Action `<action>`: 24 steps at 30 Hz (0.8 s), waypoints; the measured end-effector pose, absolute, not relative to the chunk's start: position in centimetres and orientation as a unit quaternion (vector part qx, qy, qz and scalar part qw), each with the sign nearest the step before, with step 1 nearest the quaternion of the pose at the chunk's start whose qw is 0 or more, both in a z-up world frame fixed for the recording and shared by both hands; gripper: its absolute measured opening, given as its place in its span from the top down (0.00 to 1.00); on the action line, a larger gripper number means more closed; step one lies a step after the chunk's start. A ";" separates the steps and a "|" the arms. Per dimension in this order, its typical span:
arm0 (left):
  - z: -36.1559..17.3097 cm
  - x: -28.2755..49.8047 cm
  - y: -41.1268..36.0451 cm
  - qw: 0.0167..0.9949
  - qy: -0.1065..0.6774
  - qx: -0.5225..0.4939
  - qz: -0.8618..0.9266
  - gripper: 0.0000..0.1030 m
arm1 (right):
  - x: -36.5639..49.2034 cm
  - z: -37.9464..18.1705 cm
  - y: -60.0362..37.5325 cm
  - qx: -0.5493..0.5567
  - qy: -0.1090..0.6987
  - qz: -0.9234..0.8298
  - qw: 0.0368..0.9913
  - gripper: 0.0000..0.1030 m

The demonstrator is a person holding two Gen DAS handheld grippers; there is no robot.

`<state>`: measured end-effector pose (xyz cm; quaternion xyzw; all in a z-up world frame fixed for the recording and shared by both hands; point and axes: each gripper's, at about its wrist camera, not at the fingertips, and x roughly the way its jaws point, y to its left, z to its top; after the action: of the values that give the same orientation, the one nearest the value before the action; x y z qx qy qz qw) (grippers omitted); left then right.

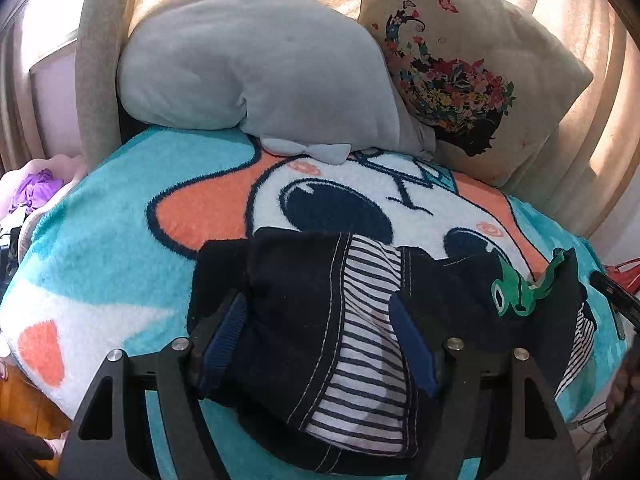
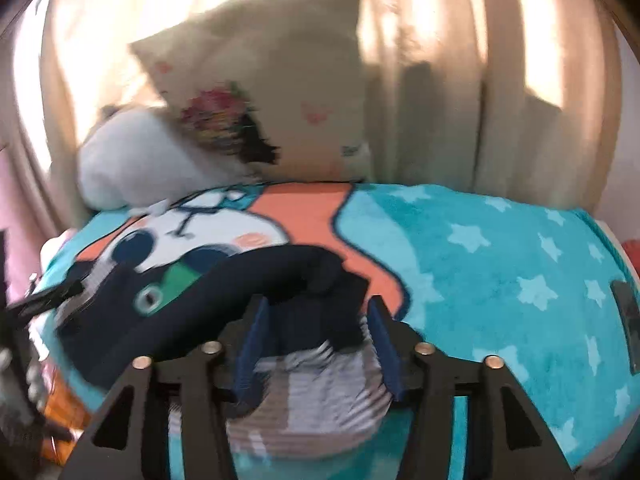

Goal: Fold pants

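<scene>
Small dark navy pants point(image 1: 304, 292) with a striped white lining and a green frog patch point(image 1: 516, 292) lie bunched on a cartoon blanket. My left gripper point(image 1: 320, 320) straddles the pants' waist end, its blue-padded jaws wide apart with cloth lying between them. In the right wrist view the pants point(image 2: 224, 292) run left from my right gripper point(image 2: 318, 320), whose jaws are also apart around a bunch of dark cloth and striped lining. That view is blurred by motion. The right gripper's tip shows at the left view's right edge point(image 1: 612, 292).
The teal, orange and white blanket point(image 1: 100, 248) covers a bed. A grey plush pillow point(image 1: 248, 68) and a beige floral cushion point(image 1: 460, 80) lean on the headboard behind. Curtains hang at the back. Purple cloth point(image 1: 34, 192) lies off the left edge.
</scene>
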<state>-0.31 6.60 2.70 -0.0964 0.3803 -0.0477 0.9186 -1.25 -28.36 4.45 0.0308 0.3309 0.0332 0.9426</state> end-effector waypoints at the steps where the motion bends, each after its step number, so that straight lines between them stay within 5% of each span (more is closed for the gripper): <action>1: 2.7 -0.3 6.6 0.919 0.381 -0.094 -0.047 0.29 | -0.8 4.1 -28.6 0.031 0.333 0.024 0.942 0.45; 6: 2.4 0.2 6.3 0.915 0.389 -0.093 -0.046 0.24 | 2.1 1.3 -29.2 0.053 0.388 0.023 0.920 0.45; 10: 2.3 0.5 5.9 0.914 0.393 -0.093 -0.039 0.20 | 2.4 0.5 -30.1 0.103 0.415 0.057 0.902 0.80; 24: 1.7 0.5 4.5 0.921 0.388 -0.038 -0.019 0.16 | -4.5 3.7 -35.9 0.146 0.353 -0.044 0.923 0.91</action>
<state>0.48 4.49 1.72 -0.0383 0.3883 -0.0191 0.9205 -4.53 -35.91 3.72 0.1457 0.3535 -0.0435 0.9230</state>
